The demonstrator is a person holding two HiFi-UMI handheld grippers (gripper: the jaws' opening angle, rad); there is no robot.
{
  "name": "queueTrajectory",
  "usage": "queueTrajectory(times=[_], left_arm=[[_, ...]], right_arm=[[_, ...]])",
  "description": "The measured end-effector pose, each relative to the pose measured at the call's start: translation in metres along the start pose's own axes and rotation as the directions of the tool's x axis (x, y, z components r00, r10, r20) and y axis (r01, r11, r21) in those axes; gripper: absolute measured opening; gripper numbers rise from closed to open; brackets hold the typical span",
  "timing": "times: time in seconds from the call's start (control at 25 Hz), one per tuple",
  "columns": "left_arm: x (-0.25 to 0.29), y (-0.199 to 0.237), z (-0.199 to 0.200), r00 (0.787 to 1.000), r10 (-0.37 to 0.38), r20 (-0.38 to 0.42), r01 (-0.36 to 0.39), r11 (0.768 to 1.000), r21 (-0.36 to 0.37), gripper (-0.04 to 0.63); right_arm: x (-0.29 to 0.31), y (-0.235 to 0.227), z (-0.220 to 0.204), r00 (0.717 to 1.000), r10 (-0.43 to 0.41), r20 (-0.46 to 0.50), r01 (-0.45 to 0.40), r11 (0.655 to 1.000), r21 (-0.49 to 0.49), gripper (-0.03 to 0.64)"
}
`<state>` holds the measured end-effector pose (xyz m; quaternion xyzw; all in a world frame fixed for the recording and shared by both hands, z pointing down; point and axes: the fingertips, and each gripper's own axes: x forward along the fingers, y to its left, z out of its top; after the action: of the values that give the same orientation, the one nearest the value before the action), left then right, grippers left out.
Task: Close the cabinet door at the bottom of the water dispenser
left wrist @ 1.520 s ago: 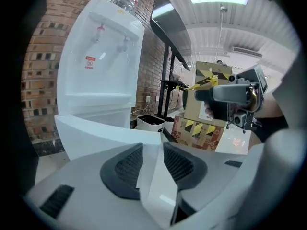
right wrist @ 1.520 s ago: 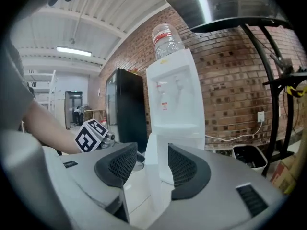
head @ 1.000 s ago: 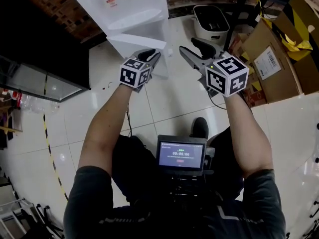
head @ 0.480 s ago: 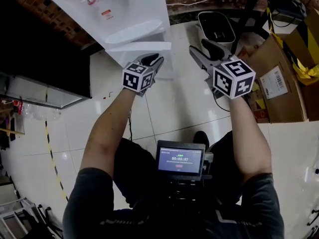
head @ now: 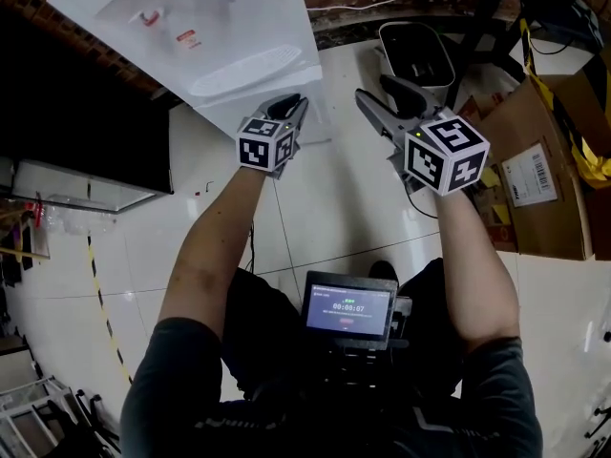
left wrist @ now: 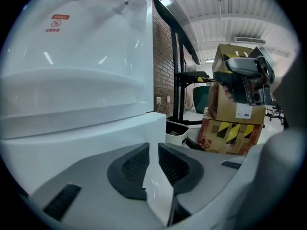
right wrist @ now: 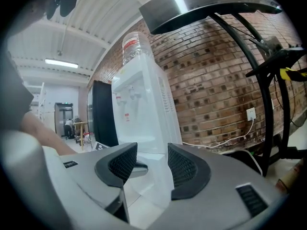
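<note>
The white water dispenser [head: 210,27] stands at the top of the head view, with its bottom cabinet door [head: 320,122] swung out over the floor. My left gripper [head: 298,103] is at that door's free edge. In the left gripper view the thin white door edge [left wrist: 160,195] stands in the narrow gap between the jaws of my left gripper [left wrist: 153,157]. Those jaws are closing, and I see no pad pressing on it. My right gripper [head: 377,92] hangs to the right of the door, open and empty. In the right gripper view, my right gripper [right wrist: 152,164] faces the dispenser [right wrist: 139,104].
A white bin [head: 415,51] sits on the floor right of the dispenser, with a black metal frame behind it. Cardboard boxes [head: 535,175] crowd the right side. A dark cabinet [head: 76,113] stands left. A small screen [head: 348,311] hangs at the person's chest.
Both grippers moved forward toward the dispenser. The left one reached the door's edge and its jaws narrowed. The right gripper stayed open.
</note>
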<state>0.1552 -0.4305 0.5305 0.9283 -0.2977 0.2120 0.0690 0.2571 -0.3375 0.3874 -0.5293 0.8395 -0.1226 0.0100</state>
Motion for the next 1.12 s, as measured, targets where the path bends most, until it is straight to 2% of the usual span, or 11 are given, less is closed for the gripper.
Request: queueTrajectory(times=[0.36,0.52,0.68,0.84,1.0,1.12], left_arm=[[0.017,0.015,-0.005,0.995,0.094,0.028,-0.094,0.996,-0.006,0.046],[0.025,0.031,-0.005,0.989,0.149,0.024,-0.147,0.987,-0.064,0.046],[0.028,0.034,-0.002,0.989,0.146,0.031,-0.144,0.989,-0.045,0.035],[0.026,0.033,-0.002,0.989,0.146,0.035,-0.144,0.987,-0.067,0.042],[0.021,0.031,0.001,0.99,0.138,0.041,-0.137,0.99,-0.041,0.046],[0.016,0.029,-0.002,0.991,0.127,0.034,-0.125,0.99,-0.058,0.046]], right_arm=[[0.005,-0.002,-0.002,1.0,0.006,-0.002,-0.006,1.0,-0.011,0.235],[0.005,-0.003,-0.003,1.0,0.011,-0.009,-0.011,1.0,-0.017,0.235],[0.006,-0.006,-0.003,1.0,0.012,-0.009,-0.012,1.0,-0.022,0.234],[0.008,-0.009,-0.002,1.0,0.009,-0.013,-0.009,1.0,-0.028,0.234],[0.011,-0.008,-0.002,1.0,0.015,-0.016,-0.016,1.0,-0.022,0.235],[0.011,0.001,-0.003,0.999,0.033,-0.028,-0.035,0.998,-0.043,0.234]])
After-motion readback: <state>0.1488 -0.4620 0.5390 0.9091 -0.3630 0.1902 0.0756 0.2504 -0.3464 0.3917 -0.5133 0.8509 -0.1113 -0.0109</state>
